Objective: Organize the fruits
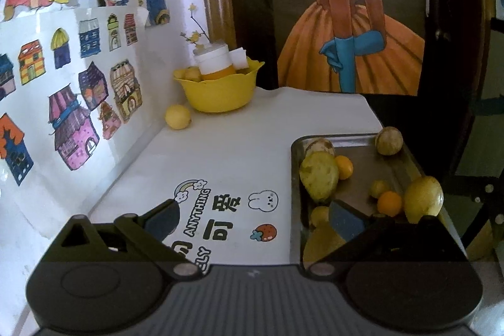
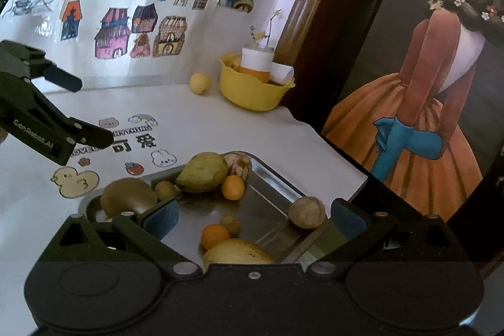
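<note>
A metal tray sits on the white table and holds several fruits. Among them are a large lemon, small oranges, a brownish round fruit and a brown kiwi-like fruit. One yellow lemon lies loose beside a yellow bowl at the back. My right gripper hangs open over the tray, gripping nothing. My left gripper is open and empty over the table, at the tray's left edge.
The yellow bowl holds a white-and-orange jar, a small white cup and some small yellow fruit. A wall with drawings closes the left and back. The table's right edge drops off before a large painting.
</note>
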{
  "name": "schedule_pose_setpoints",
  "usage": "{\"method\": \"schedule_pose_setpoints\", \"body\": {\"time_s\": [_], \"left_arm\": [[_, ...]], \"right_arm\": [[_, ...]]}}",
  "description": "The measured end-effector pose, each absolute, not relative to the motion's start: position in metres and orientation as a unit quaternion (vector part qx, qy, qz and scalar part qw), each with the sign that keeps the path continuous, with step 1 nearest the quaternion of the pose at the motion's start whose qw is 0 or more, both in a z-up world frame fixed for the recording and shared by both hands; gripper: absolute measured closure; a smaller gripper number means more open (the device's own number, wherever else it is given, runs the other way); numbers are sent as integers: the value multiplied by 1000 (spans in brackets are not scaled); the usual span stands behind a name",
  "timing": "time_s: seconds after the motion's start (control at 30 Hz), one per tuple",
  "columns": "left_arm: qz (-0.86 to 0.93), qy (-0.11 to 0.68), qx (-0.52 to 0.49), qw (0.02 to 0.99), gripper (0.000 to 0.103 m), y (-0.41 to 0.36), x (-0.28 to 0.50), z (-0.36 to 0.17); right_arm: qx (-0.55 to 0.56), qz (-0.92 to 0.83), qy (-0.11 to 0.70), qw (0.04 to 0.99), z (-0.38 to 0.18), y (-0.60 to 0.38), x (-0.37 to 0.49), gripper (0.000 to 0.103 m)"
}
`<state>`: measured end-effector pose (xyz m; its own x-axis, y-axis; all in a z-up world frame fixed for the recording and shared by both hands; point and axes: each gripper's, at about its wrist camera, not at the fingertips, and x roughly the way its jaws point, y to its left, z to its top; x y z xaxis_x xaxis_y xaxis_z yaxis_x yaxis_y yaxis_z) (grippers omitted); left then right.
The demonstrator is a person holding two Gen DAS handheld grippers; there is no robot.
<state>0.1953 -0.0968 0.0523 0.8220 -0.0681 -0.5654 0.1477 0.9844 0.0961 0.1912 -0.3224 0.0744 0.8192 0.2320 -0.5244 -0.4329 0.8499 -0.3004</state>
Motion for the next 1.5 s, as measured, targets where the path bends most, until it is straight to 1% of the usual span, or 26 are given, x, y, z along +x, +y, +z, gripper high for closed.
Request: {"method": "schedule_pose_setpoints", "body": {"time_s": [0.2, 0.43, 0.63, 0.77, 0.97, 1.2, 1.33, 1.5], "left_arm": [[-55, 282, 53, 956, 0, -93, 187, 53], [-45, 278, -4, 960, 0, -80, 171, 47], [-28, 266, -12, 964, 0, -74, 153, 40], [-21, 261, -50, 964, 0, -68, 136, 31], [-10, 247, -57, 967, 0, -68, 117, 25], [-7, 244, -102, 964, 0, -60, 94, 21], [-3, 246, -109, 963, 0, -55, 83, 19], [5, 236, -109, 966, 0, -50, 73, 19]], "right_arm": [[-198, 161, 224, 941, 74, -316, 178, 1], [-211, 145, 194, 947, 60, -304, 160, 1], [-211, 127, 180, 952, 52, -300, 144, 1], [-188, 109, 178, 960, 47, -298, 133, 1], [-163, 90, 166, 968, 45, -291, 112, 1], [-54, 37, 187, 980, 39, -299, 83, 1], [-18, 13, 191, 981, 37, -303, 69, 1], [-8, -11, 189, 982, 34, -305, 61, 1]]}}
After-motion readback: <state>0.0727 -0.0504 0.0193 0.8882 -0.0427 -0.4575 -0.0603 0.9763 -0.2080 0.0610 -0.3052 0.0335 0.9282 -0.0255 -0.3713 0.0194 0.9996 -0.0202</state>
